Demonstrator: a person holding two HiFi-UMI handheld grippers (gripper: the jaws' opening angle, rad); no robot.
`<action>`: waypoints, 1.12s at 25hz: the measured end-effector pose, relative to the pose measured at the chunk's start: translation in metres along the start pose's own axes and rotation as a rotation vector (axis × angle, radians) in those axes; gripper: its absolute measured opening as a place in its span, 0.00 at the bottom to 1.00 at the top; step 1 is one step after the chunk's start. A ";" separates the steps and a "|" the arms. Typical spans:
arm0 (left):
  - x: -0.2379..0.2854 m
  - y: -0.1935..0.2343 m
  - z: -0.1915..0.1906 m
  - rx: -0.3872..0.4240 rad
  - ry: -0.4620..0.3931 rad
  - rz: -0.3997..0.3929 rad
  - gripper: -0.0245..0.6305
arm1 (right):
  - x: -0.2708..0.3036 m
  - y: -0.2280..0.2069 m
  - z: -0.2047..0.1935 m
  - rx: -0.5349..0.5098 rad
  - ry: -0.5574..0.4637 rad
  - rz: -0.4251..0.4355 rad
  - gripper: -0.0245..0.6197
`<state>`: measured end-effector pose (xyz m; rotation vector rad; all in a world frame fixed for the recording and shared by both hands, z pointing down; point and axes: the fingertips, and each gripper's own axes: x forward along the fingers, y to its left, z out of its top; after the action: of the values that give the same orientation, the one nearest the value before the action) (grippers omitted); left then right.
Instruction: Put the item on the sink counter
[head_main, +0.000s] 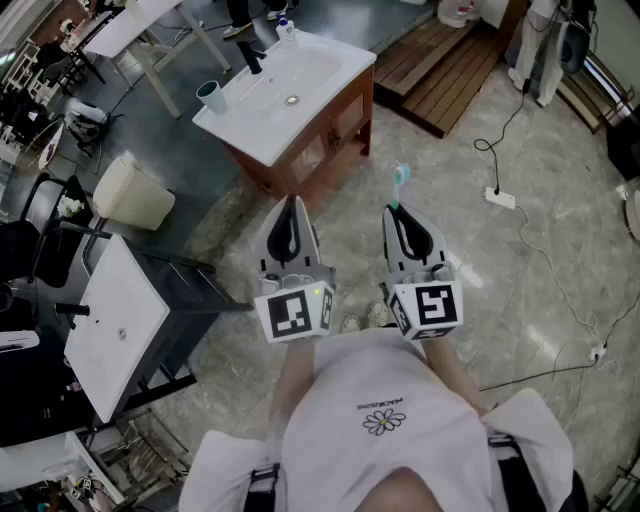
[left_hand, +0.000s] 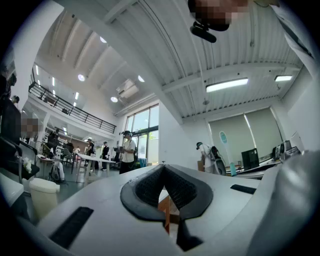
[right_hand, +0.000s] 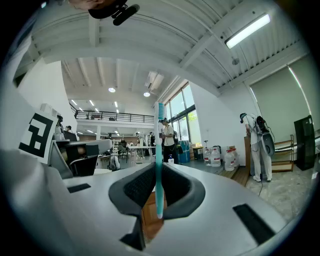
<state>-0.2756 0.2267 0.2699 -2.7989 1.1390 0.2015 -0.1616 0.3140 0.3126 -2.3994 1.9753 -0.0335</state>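
A teal toothbrush (head_main: 399, 180) stands upright in my right gripper (head_main: 396, 208), which is shut on its handle. In the right gripper view the toothbrush (right_hand: 160, 160) rises between the black pads of the right gripper (right_hand: 159, 175), bristle head at the top. My left gripper (head_main: 290, 200) is shut with nothing in it; in its own view the left gripper (left_hand: 164, 182) shows only wood behind the pads. The white sink counter (head_main: 270, 135) on its wooden cabinet stands just ahead of both grippers, slightly left. Both grippers hover over the floor, short of the counter.
On the counter are a pale cup (head_main: 211, 96), a black faucet (head_main: 250, 58) and a small bottle (head_main: 283, 25). A white bin (head_main: 130, 192) and a second white sink top (head_main: 115, 320) stand to the left. A wooden platform (head_main: 440, 70) and a power strip (head_main: 500, 197) lie to the right.
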 end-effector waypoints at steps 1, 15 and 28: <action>0.001 0.000 -0.001 0.000 0.002 0.000 0.06 | 0.001 -0.001 -0.001 0.002 0.002 0.000 0.10; 0.010 -0.005 -0.009 0.019 0.030 0.011 0.06 | 0.004 -0.012 -0.012 0.051 0.013 0.014 0.10; 0.033 -0.024 -0.018 0.051 0.026 0.036 0.06 | 0.028 -0.059 -0.022 -0.020 0.023 0.019 0.10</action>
<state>-0.2341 0.2186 0.2837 -2.7464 1.1836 0.1380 -0.0996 0.2978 0.3368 -2.4036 2.0176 -0.0415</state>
